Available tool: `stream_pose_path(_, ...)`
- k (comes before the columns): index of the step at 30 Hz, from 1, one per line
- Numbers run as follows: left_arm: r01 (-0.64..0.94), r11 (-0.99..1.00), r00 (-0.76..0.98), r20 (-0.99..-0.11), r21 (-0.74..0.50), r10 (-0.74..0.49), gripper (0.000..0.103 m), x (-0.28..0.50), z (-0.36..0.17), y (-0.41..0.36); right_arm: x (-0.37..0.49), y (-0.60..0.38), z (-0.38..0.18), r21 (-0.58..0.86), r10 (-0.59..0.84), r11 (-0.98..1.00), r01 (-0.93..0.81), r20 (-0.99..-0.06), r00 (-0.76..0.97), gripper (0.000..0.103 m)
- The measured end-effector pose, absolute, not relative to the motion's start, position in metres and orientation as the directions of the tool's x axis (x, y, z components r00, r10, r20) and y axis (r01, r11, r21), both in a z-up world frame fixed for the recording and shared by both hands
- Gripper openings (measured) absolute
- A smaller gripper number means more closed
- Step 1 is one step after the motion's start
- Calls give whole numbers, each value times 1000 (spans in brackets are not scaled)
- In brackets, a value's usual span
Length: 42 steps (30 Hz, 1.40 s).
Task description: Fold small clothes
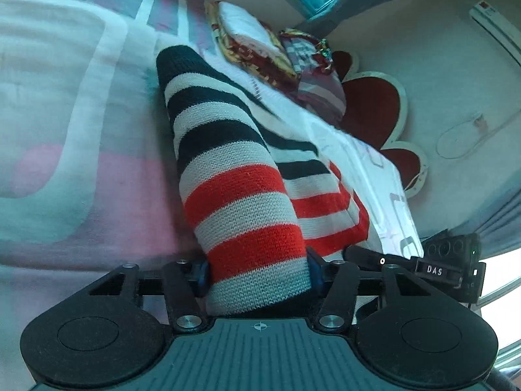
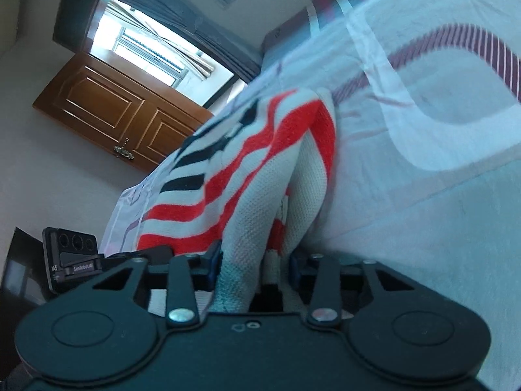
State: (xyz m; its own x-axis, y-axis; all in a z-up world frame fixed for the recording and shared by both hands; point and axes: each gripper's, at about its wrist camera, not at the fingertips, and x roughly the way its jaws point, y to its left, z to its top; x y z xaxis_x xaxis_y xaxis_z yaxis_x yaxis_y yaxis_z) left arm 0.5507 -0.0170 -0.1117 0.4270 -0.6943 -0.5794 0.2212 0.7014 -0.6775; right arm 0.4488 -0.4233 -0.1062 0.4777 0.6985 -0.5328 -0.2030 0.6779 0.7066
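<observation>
A knitted sweater (image 1: 228, 169) with black, grey-white and red stripes lies on the bed sheet (image 1: 81, 130). In the left wrist view one rolled sleeve or folded edge runs straight into my left gripper (image 1: 258, 272), whose blue pads press on it from both sides. My right gripper (image 2: 254, 264) is shut on a bunched white and red fold of the same sweater (image 2: 254, 150), which rises from the sheet (image 2: 423, 195) toward the jaws. The two grippers sit close together at the garment's near edge.
A pile of folded clothes (image 1: 254, 45) sits at the far end of the bed. On the floor beside the bed lies a red flower-shaped mat (image 1: 371, 110). A wooden door (image 2: 107, 110) and a bright window (image 2: 153, 52) stand beyond the bed's edge.
</observation>
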Motion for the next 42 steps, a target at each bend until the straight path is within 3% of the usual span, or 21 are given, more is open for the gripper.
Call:
stream_pose_path(7,262,686,463,-535,-679,-707,52,525,-74,19,435,-393,-61,662,703,690,-291,-519,486,35)
stream_pose_path(15,230,730,541,-540,-643,-645,52,467,-43,121,419,-309,-30,652,761,643,-401,-487,429,35)
stream_pose_path(21,172,767,559,-580,-618,-592,52,428,-53,207,410,-236,-45,686,805,590,-426,-462,371,35)
stream_pose_path(25,76,814,547,-658,-576,-517,53,408,-87,242,402,-199,-82,720,815,578,-384,-484,320,34)
stream_pose_path(28,49,846,595,-665,-531,-452,71,388,-106,243,398,-187,-119,672,746,665,-325,-579,328,38)
stream_pose_path(30,31,849,622,-655,-527,-429,72,381,-108,242,396,-197,-130,705,770,634,-319,-535,348,35)
stream_pose_path(33,16,860,636,-658,-511,-403,72,376,-105,244,399,-198,-123,682,754,655,-326,-560,342,35)
stream_pose_path(36,24,872,667,-642,-490,-379,72,354,-88,240,395,-201,-108,663,731,682,-308,-598,331,45)
stream_pose_path(38,38,878,694,-620,-477,-367,73,331,-79,244,385,-212,-92,622,699,715,-319,-613,370,61)
stream_pose_path(42,1,877,713,-614,-481,-338,73,293,-83,250,353,-240,-72,678,759,649,-345,-549,349,58)
